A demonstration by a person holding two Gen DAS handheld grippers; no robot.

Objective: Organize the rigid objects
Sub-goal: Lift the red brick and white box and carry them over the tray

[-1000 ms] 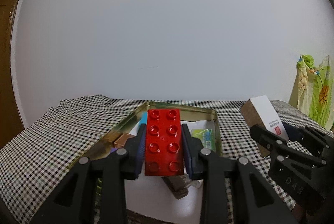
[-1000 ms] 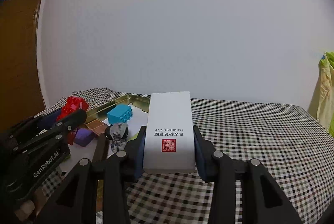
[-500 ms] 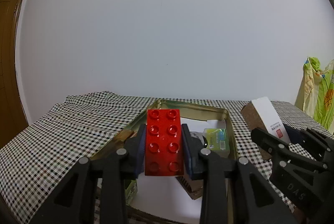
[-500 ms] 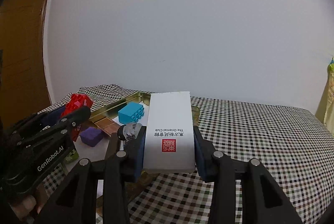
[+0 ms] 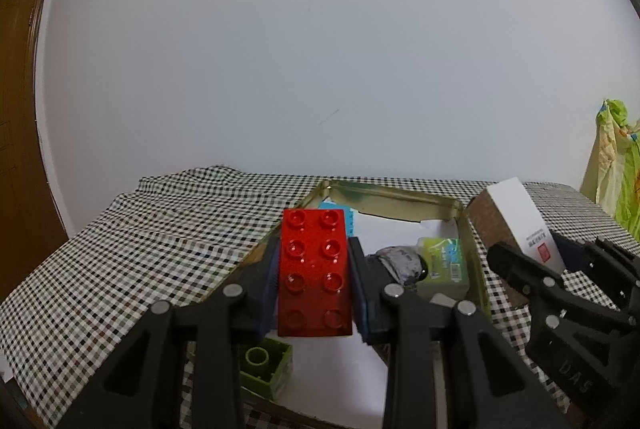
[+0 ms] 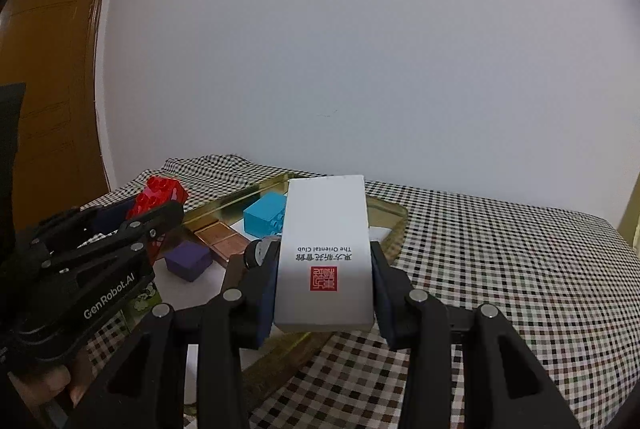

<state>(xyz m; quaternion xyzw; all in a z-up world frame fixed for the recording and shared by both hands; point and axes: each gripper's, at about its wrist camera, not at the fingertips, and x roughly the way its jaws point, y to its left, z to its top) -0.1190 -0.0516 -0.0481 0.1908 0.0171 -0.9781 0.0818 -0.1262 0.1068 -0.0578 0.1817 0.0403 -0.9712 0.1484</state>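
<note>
My left gripper (image 5: 314, 261) is shut on a red eight-stud brick (image 5: 314, 269) and holds it above the near left part of a gold tin tray (image 5: 400, 194). My right gripper (image 6: 324, 261) is shut on a white box with a red seal (image 6: 325, 253), held over the tray's right rim (image 6: 390, 213). In the left wrist view the white box (image 5: 520, 221) and the right gripper (image 5: 560, 269) show at the right. In the right wrist view the red brick (image 6: 160, 191) and the left gripper (image 6: 120, 229) show at the left.
The tray lies on a black-and-white checked cloth (image 6: 500, 261). In it are a blue brick (image 6: 264, 217), a purple block (image 6: 188, 259), a brown tile (image 6: 222, 237), a green brick (image 5: 266, 365), a green packet (image 5: 442, 261) and a grey round thing (image 5: 398, 263). A wooden door (image 6: 44, 109) stands at left.
Both grippers have moved leftward with their loads; the tray has shifted right in both views. A green brick has come into view under the left gripper.
</note>
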